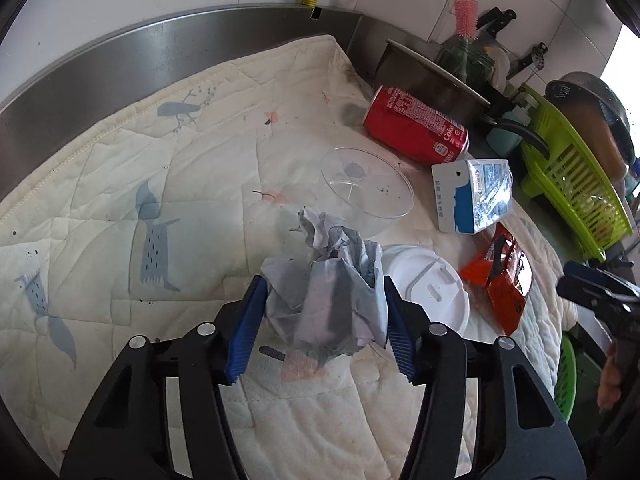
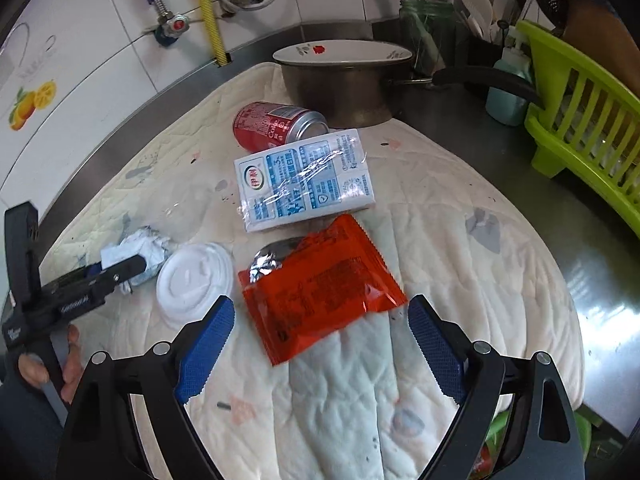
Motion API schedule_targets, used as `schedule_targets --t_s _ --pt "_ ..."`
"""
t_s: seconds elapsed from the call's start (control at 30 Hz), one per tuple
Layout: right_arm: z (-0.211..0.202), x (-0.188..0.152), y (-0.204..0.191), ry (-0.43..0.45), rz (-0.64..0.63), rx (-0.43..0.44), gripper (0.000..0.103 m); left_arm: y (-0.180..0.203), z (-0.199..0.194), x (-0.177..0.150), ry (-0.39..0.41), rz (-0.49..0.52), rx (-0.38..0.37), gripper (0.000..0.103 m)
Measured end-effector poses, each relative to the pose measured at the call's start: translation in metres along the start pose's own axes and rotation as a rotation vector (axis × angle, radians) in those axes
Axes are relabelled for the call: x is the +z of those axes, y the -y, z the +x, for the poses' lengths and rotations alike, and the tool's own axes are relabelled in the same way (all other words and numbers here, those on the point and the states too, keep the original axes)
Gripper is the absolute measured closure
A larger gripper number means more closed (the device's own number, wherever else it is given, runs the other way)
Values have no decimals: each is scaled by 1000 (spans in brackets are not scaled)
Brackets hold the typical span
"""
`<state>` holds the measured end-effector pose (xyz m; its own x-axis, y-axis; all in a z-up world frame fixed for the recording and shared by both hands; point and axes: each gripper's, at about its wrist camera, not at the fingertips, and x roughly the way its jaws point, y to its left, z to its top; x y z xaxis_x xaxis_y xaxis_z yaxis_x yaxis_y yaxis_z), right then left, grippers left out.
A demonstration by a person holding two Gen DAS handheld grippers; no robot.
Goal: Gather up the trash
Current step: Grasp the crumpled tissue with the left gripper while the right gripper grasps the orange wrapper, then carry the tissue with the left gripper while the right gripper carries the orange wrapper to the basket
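Note:
My left gripper [image 1: 324, 312] is shut on a crumpled grey-blue paper wad [image 1: 328, 292], which also shows in the right wrist view [image 2: 140, 254]. Around it on the quilted cloth lie a clear plastic bowl [image 1: 366, 190], a white cup lid [image 1: 428, 290] [image 2: 194, 280], a red Coke can on its side [image 1: 416, 124] [image 2: 276, 124], a blue-white milk carton [image 1: 472, 196] [image 2: 304, 180] and an orange-red snack wrapper [image 1: 500, 280] [image 2: 316, 292]. My right gripper [image 2: 320, 344] is open, its fingertips either side of the wrapper's near end.
A steel pot [image 2: 344, 88] with a plate on it stands behind the can. A green dish rack [image 2: 580, 120] [image 1: 576, 184] fills the right side. The cloth [image 1: 120, 200] lies on a steel counter against a tiled wall. A green bin [image 1: 566, 376] sits below the counter edge.

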<state>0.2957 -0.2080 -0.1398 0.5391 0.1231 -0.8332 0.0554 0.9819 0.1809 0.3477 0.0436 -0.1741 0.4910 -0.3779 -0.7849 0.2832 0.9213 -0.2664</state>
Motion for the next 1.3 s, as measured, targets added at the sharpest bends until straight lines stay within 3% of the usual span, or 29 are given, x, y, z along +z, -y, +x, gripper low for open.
schedule_targets --t_s 0.2,0.4,0.57,0.67,0.9,1.13,1.3 --pt "31 15 6 -48 -6 -6 17 -2 0 1 16 10 -15 53" --pt "56 11 22 -96 45 53 18 -1 -3 1 26 21 -11 60" --pt "56 -2 21 -100 21 41 36 1 -9 -1 38 26 -17 69" --pt "50 -5 25 -97 44 63 55 1 -12 -1 46 19 -18 71" --pt "20 -18 23 -38 62 121 75 2 -20 -7 56 5 -13 73" --pt "-21 -38 6 29 18 116 78 6 -44 -13 94 -5 -20 74" --pt "-60 -59 15 79 9 98 78 21 -69 -20 124 11 -27 74"
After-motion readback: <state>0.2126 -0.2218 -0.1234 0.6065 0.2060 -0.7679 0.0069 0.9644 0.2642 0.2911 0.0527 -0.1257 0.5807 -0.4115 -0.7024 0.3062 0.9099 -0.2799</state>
